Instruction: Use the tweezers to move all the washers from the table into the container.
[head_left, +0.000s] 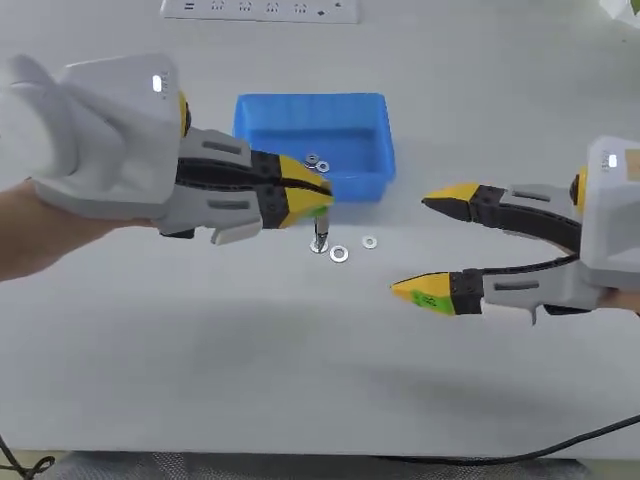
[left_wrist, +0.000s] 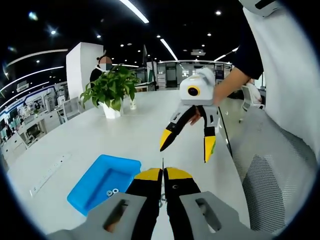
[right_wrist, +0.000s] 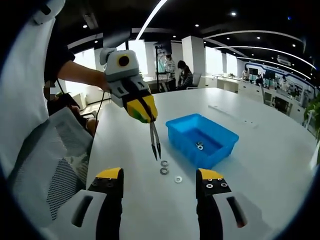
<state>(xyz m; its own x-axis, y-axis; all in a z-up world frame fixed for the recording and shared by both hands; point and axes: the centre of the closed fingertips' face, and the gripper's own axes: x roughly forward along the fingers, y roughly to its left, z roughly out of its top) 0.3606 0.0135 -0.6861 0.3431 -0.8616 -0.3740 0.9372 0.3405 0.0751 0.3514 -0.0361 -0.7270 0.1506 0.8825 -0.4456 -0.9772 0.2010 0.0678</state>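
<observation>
My left gripper (head_left: 312, 196) is shut on slim metal tweezers (head_left: 320, 232), which point down at the table just in front of the blue container (head_left: 300, 112). Their tips rest at one washer (head_left: 319, 247). Two more washers (head_left: 339, 254) (head_left: 370, 242) lie just to its right. A couple of washers (head_left: 317, 163) lie inside the container. My right gripper (head_left: 425, 245) hovers to the right of the washers, open and holding nothing. In the right gripper view the tweezers (right_wrist: 155, 140) hang from the left gripper (right_wrist: 141, 114) above the washers (right_wrist: 164, 167).
A white power strip (head_left: 260, 9) lies at the table's far edge behind the container. A dark cable (head_left: 590, 436) runs along the near right edge. A potted plant (left_wrist: 111, 90) stands far across the table, with people at desks beyond.
</observation>
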